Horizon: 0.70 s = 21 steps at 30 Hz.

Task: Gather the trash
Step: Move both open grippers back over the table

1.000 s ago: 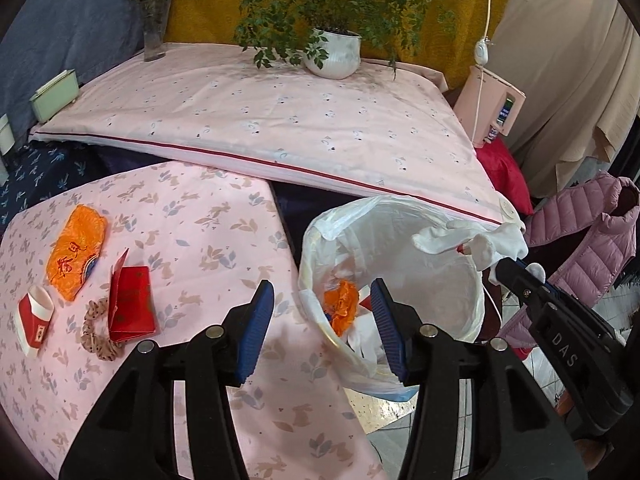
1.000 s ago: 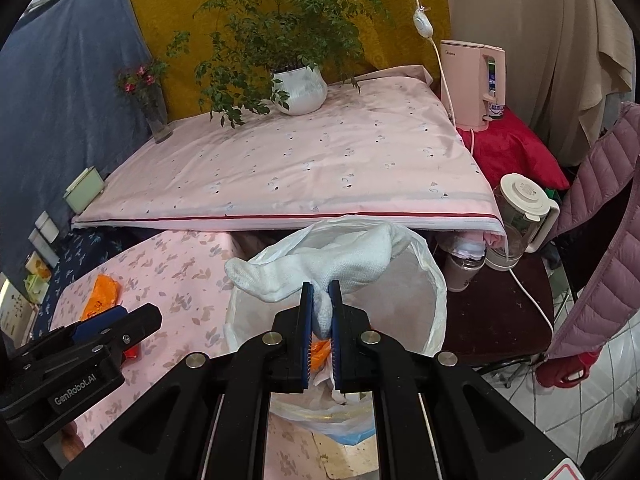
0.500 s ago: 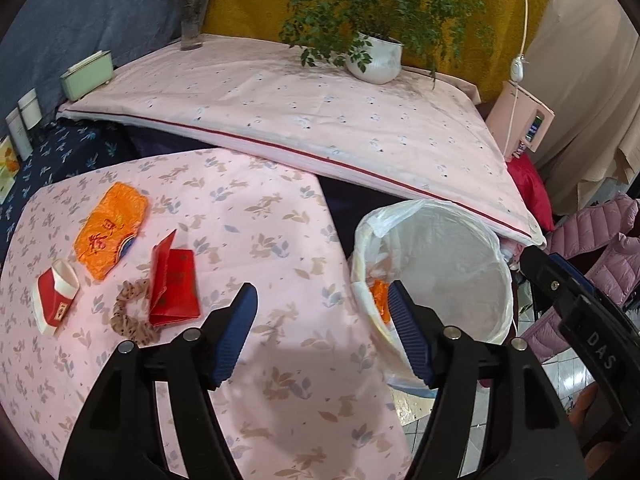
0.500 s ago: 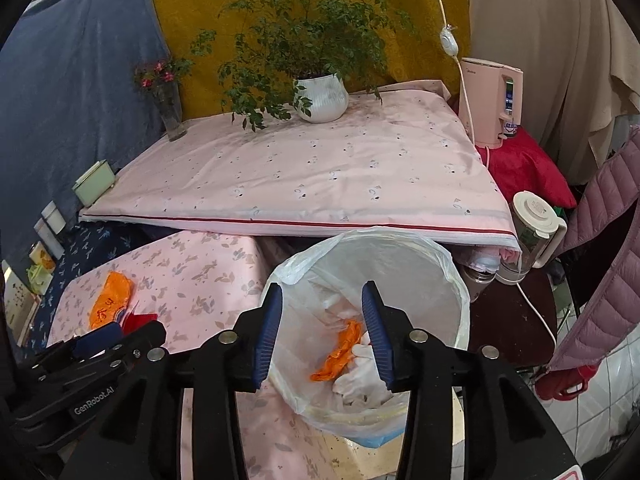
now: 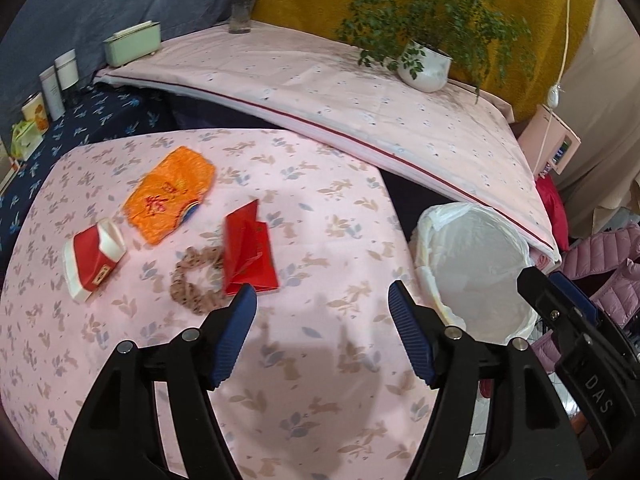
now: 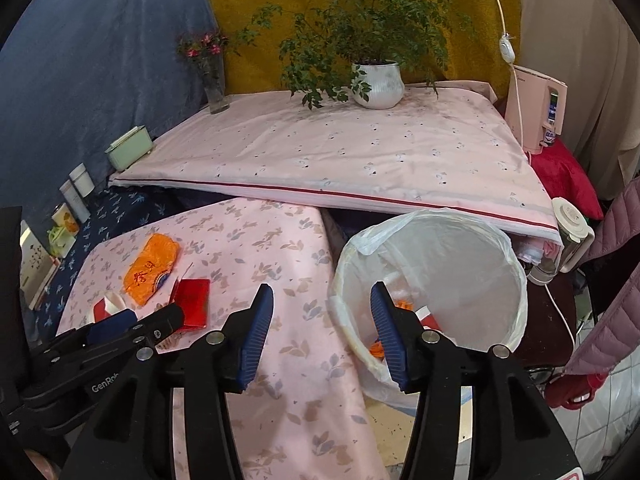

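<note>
A low table point(image 5: 328, 380) draped in pink cloth printed with leaves fills the foreground, with a bed-like pink slab, a potted plant and a yellow wall behind. On the cloth four bits of rubbish wait in a loose cluster: a crinkled orange foil packet point(image 5: 170, 194), a red-and-white cigarette-style box point(image 5: 94, 260) lying on its side, a folded red paper envelope point(image 5: 248, 258), and a brown patterned fabric ring point(image 5: 192, 280) tucked just beside that envelope, touching its edge. Off the table's corner stands the round bin lined with a white plastic bag point(image 6: 436, 276), mouth wide and close at hand, sensibly placed so drops are short; orange and red scraps already lie inside. The left gripper point(image 5: 322, 306) hangs over the cloth near the envelope, jaws spread with nothing between them, having just been widening, which reads as lining up the next pick. The right gripper point(image 6: 322, 300) straddles the bin's near rim, its jaws just parted and empty too. Judging from this, the job is partly done, with the table cluster left.
</note>
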Available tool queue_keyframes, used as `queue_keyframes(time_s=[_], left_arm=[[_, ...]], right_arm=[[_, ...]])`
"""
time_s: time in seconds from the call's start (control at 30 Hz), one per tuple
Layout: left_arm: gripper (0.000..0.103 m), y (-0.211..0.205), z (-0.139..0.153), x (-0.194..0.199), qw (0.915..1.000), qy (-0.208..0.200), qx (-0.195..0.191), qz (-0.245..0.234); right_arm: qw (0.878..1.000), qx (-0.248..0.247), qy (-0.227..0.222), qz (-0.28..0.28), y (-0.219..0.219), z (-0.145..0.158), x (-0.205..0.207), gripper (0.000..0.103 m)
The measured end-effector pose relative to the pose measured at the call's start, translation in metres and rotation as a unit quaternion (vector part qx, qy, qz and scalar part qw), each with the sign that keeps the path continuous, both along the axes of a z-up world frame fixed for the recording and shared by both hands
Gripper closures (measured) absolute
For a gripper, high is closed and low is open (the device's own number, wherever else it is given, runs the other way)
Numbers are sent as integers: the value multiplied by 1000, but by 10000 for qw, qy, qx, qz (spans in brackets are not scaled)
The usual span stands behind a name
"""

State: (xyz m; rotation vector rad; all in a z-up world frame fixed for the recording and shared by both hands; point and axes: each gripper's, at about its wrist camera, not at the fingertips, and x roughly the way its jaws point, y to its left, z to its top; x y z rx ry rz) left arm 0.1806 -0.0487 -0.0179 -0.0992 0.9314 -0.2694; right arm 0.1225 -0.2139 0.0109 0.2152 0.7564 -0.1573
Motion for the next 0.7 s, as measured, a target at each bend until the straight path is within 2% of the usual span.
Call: queue_keyframes(time_s=[0.13, 0.7], left_arm=[[38, 24, -3, -2, 9998, 46, -24, 174], [38, 134, -30, -9, 9932, 366, -133, 1093]], right_arm=[[9999, -1, 20, 131, 22, -1, 1, 47], [9972, 4, 271, 698, 102, -16, 11, 47]])
